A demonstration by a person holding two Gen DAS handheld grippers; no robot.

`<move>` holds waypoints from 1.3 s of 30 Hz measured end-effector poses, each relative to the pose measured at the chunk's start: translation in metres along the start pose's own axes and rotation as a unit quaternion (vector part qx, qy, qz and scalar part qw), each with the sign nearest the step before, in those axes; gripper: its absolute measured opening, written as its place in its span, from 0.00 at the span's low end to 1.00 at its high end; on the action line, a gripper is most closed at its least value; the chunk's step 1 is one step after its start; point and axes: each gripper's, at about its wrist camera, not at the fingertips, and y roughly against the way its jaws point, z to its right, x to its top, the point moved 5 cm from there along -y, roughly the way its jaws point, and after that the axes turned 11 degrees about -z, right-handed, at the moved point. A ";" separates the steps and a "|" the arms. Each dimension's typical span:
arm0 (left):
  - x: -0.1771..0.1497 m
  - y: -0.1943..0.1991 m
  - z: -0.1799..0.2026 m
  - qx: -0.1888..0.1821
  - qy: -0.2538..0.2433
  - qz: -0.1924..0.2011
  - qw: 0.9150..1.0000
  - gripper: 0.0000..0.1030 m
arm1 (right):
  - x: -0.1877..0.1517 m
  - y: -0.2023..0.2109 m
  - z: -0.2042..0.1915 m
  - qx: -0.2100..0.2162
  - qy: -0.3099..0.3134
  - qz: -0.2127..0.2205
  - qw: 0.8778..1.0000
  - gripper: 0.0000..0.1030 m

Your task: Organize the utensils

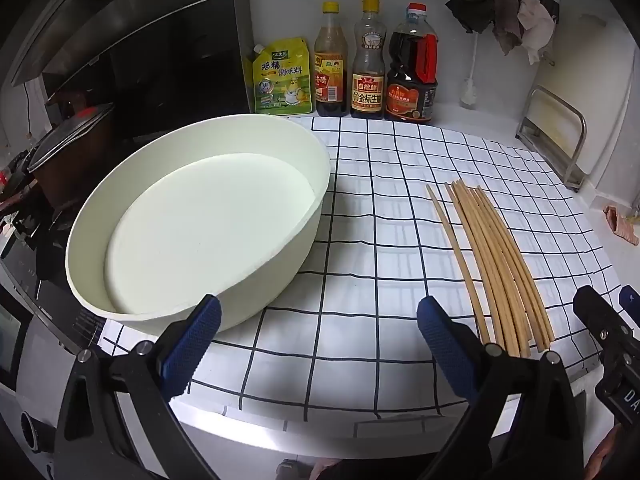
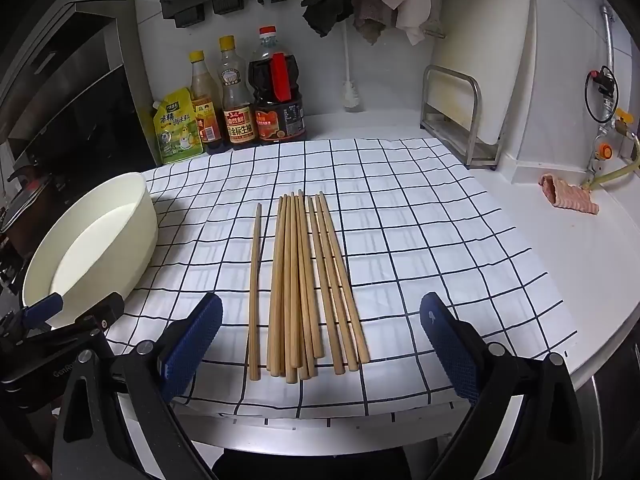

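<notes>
Several wooden chopsticks lie side by side on a black-and-white checked cloth, one chopstick a little apart on the left. My right gripper is open and empty, its jaws either side of their near ends. An empty white round basin stands on the left of the cloth. My left gripper is open and empty in front of the basin, the chopsticks to its right. The right gripper shows at the right edge of the left wrist view.
Three sauce bottles and a yellow seasoning pouch stand against the back wall. A metal rack with a white cutting board stands at the back right. A stove with a pot is left of the basin. A pink rag lies on the counter.
</notes>
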 end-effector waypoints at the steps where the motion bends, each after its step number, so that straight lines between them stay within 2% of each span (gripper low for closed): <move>1: 0.000 0.000 0.000 0.001 -0.001 0.001 1.000 0.94 | 0.000 0.001 0.000 -0.001 0.000 0.001 1.000 0.92; 39: 0.002 0.011 0.000 0.002 0.000 0.009 1.000 0.94 | 0.002 0.008 0.000 -0.001 -0.003 0.010 1.000 0.92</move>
